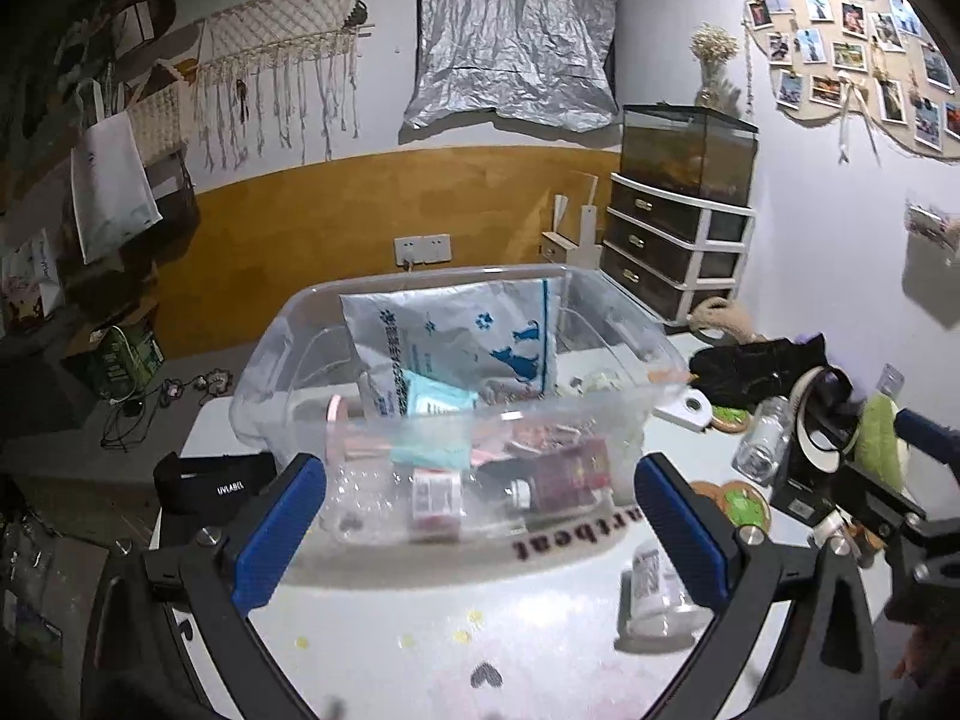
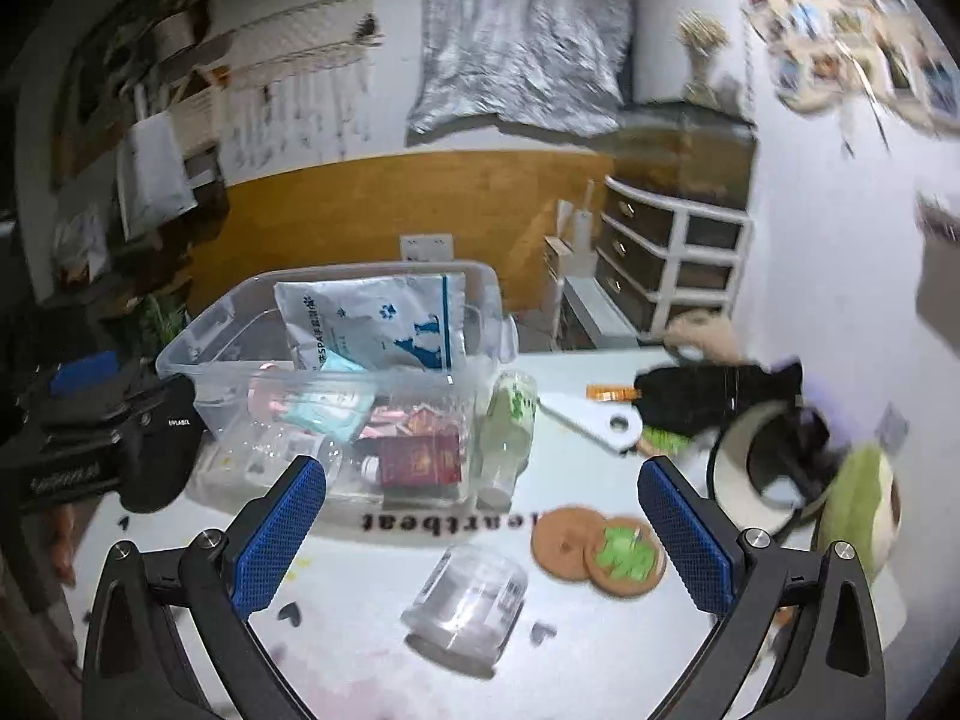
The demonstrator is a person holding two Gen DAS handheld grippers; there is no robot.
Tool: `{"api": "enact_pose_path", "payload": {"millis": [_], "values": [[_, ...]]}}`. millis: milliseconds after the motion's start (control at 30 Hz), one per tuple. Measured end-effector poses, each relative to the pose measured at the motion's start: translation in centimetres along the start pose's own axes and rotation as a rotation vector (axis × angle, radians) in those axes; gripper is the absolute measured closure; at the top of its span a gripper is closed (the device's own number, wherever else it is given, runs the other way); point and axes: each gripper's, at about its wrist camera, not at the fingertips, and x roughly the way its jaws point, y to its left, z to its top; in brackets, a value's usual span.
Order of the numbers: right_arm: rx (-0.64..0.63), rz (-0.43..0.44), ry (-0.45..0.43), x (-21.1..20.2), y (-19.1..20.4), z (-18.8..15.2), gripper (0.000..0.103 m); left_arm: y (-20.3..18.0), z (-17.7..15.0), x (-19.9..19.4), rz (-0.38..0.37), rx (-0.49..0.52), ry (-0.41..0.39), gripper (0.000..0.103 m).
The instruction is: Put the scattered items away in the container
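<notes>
A clear plastic bin (image 1: 624,324) (image 2: 198,330) stands on the white table and holds a silver pet pouch (image 1: 468,336) (image 2: 378,324), a red box (image 2: 420,459) and several small items. My left gripper (image 1: 480,534) is open and empty just in front of the bin. My right gripper (image 2: 483,534) is open and empty above a clear jar (image 2: 465,600) lying on its side. Two cork coasters (image 2: 600,549), a green-print bottle (image 2: 510,426), a white tag (image 2: 600,420), black cloth (image 2: 714,396) and a green plush (image 2: 858,510) lie outside the bin.
A black visor (image 1: 210,480) (image 2: 162,450) lies left of the bin. A white ring band (image 2: 750,468) sits at the right. A drawer unit (image 1: 672,240) with a tank on it stands at the back right. The right gripper body shows in the left wrist view (image 1: 870,498).
</notes>
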Motion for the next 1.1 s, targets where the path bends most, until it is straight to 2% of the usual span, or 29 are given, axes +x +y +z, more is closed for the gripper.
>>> {"api": "enact_pose_path", "payload": {"millis": [100,233,533,1100], "values": [[0.042,-0.042,0.067,0.1,-0.4,-1.0,0.0,-0.5,-0.9,-0.7,-0.013,0.001,0.023,0.0],[0.065,-0.03,0.115,-0.1,-0.6,-2.4,0.0,-0.9,-2.2,-1.4,-0.043,-0.019,0.048,0.0],[0.004,-0.002,0.124,-1.5,1.0,-4.0,0.0,-1.5,-3.5,-2.2,-0.022,-0.042,0.081,0.0],[-0.02,0.018,0.084,-2.1,0.6,-2.6,0.0,-1.7,-2.9,-3.6,0.035,-0.048,0.052,0.0]]}}
